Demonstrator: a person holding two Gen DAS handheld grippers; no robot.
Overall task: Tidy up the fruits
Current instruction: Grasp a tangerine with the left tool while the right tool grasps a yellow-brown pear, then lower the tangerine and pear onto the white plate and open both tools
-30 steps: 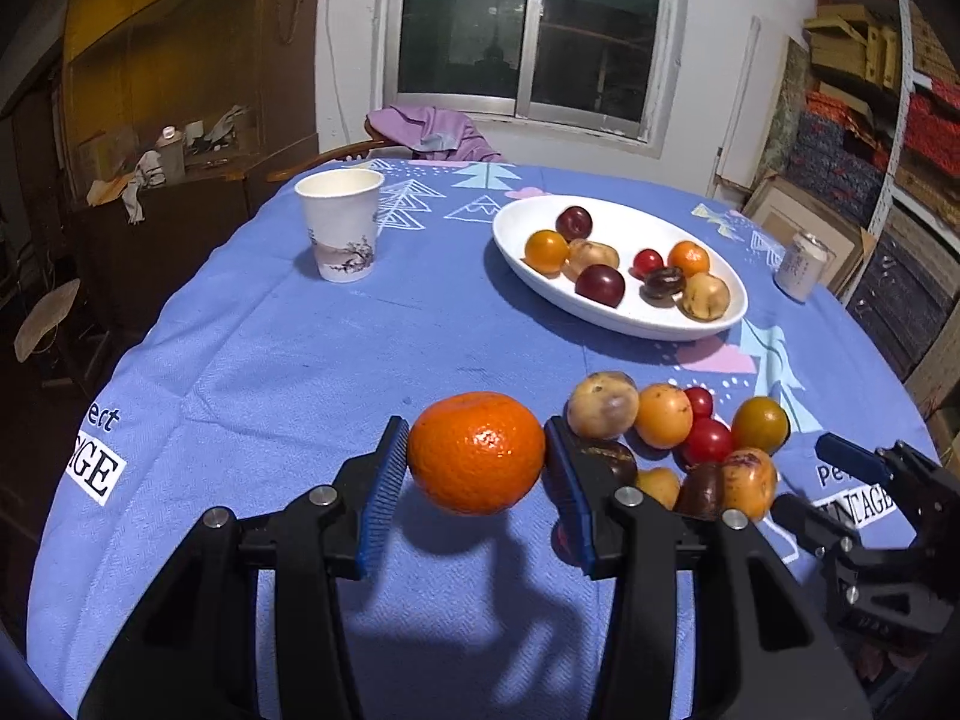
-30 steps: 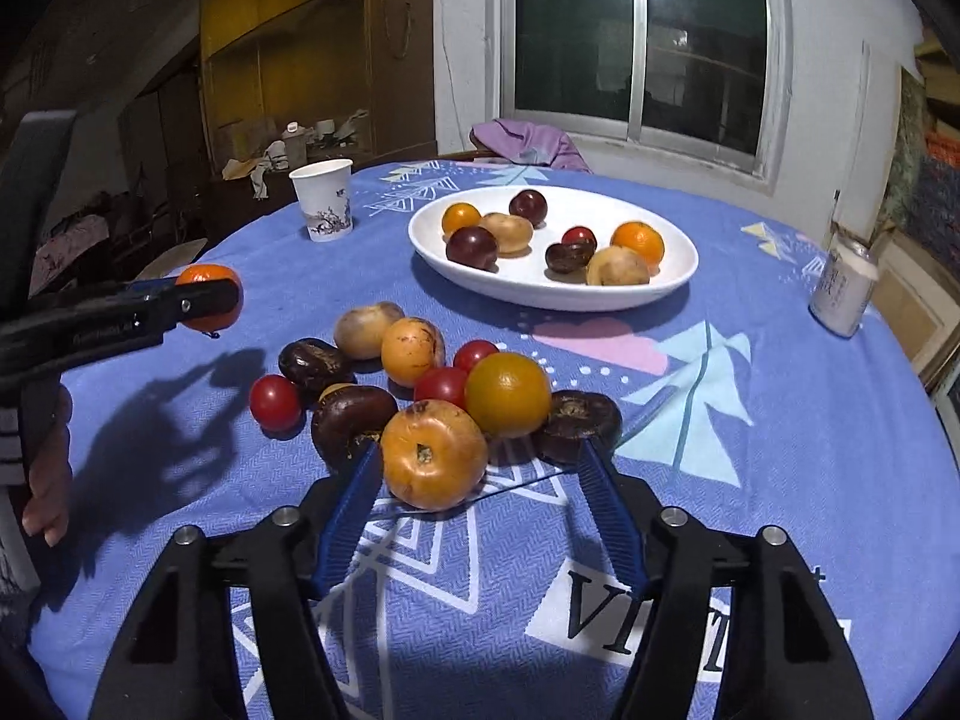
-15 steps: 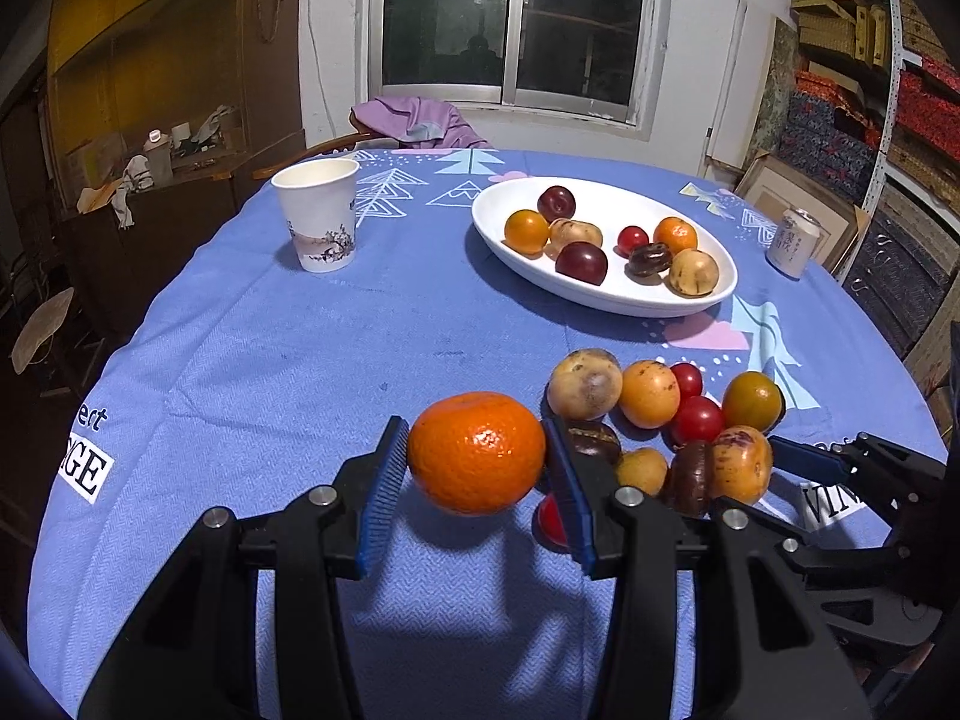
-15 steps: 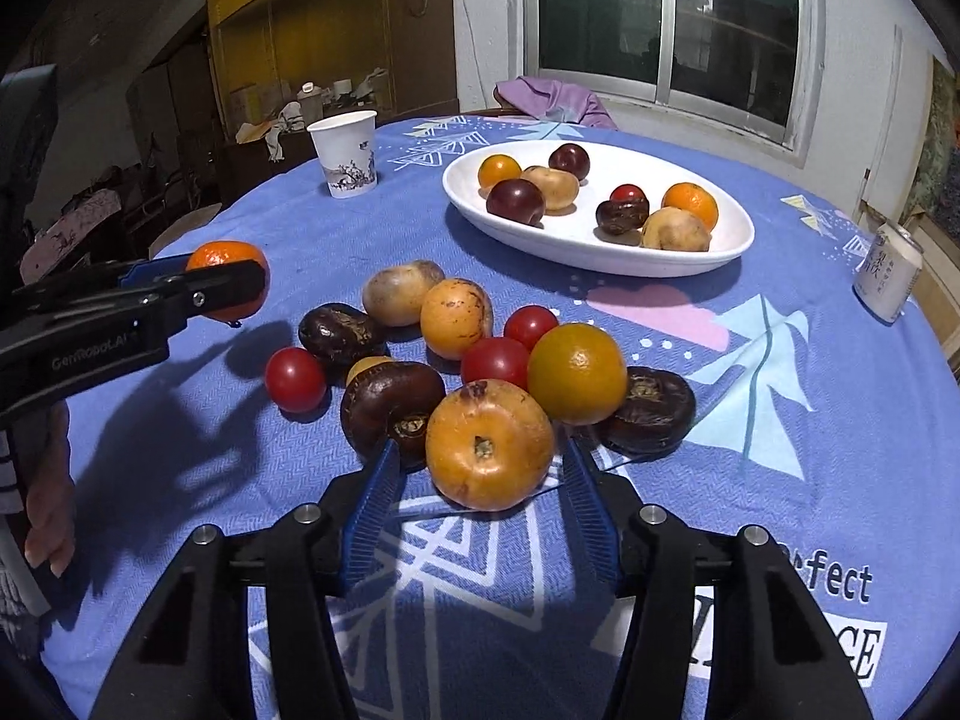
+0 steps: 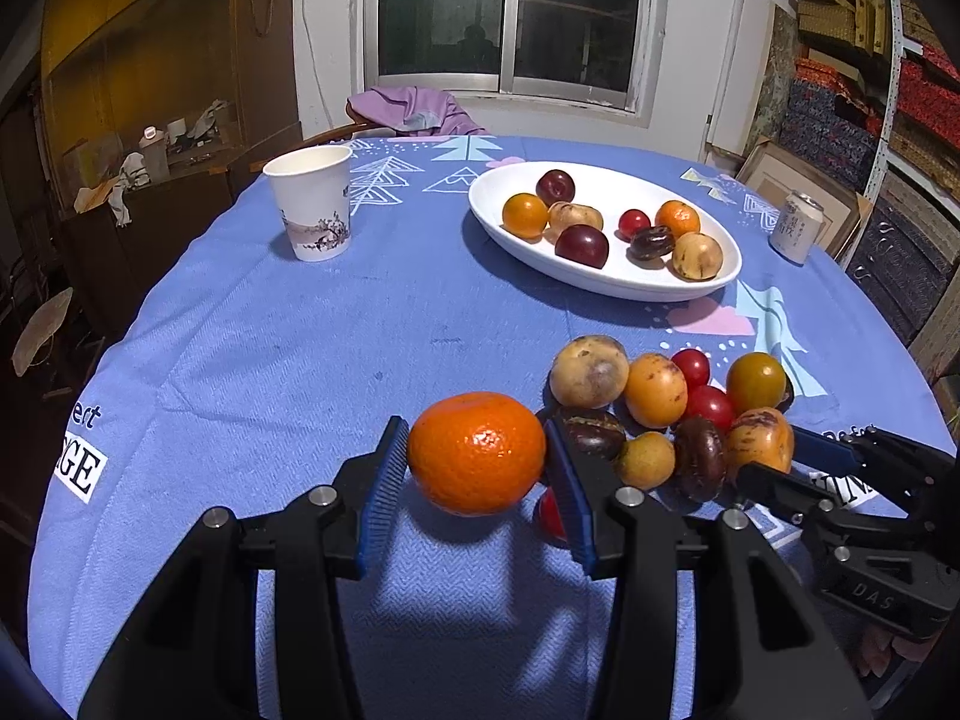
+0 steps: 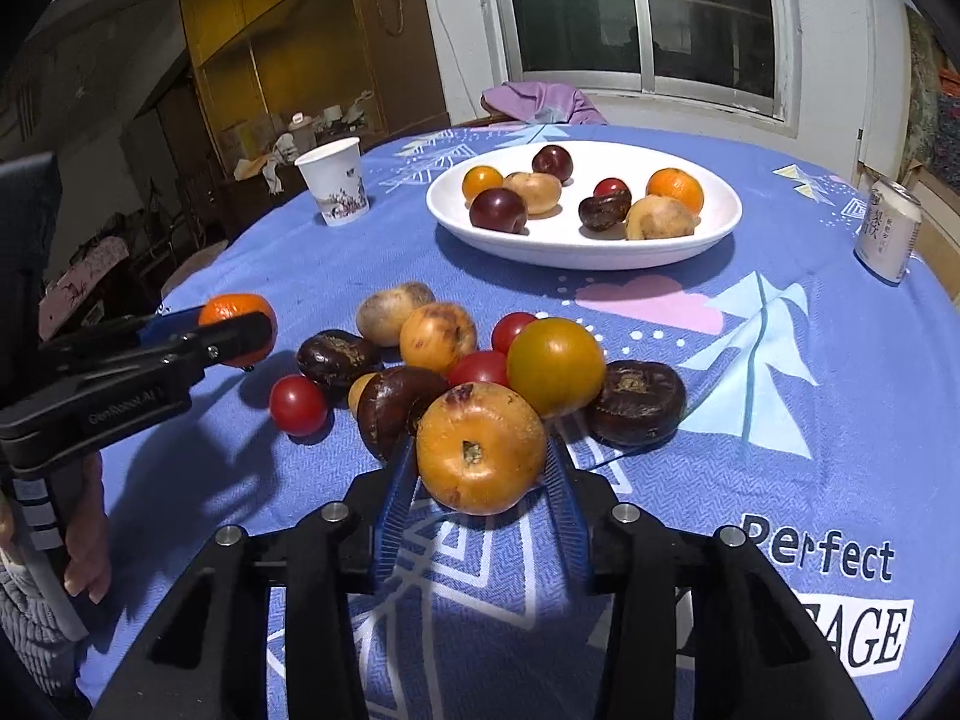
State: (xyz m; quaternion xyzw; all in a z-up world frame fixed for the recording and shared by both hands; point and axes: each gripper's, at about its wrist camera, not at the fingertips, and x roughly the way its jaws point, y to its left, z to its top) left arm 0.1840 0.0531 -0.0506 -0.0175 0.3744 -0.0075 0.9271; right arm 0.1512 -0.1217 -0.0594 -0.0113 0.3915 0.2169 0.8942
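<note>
My left gripper [image 5: 477, 468] is shut on a tangerine [image 5: 477, 461] and holds it above the blue tablecloth, left of the fruit pile [image 5: 660, 402]. It also shows in the right wrist view [image 6: 237, 330]. My right gripper [image 6: 480, 468] is shut on an orange-brown round fruit [image 6: 480, 447] at the near edge of the pile [image 6: 456, 354]. That fruit shows in the left wrist view [image 5: 759, 441]. A white oval plate [image 5: 606, 282] [image 6: 576, 252] with several fruits stands farther back.
A paper cup [image 5: 312, 210] [image 6: 336, 183] stands at the back left. A drink can [image 5: 795, 228] [image 6: 888, 231] stands at the right. The round table [image 5: 270, 360] drops off at left and right. Cabinets and shelves surround it.
My right gripper has closed on the orange-brown fruit and raised it slightly. Both grippers have moved forward toward the plate, the left still holding the tangerine.
</note>
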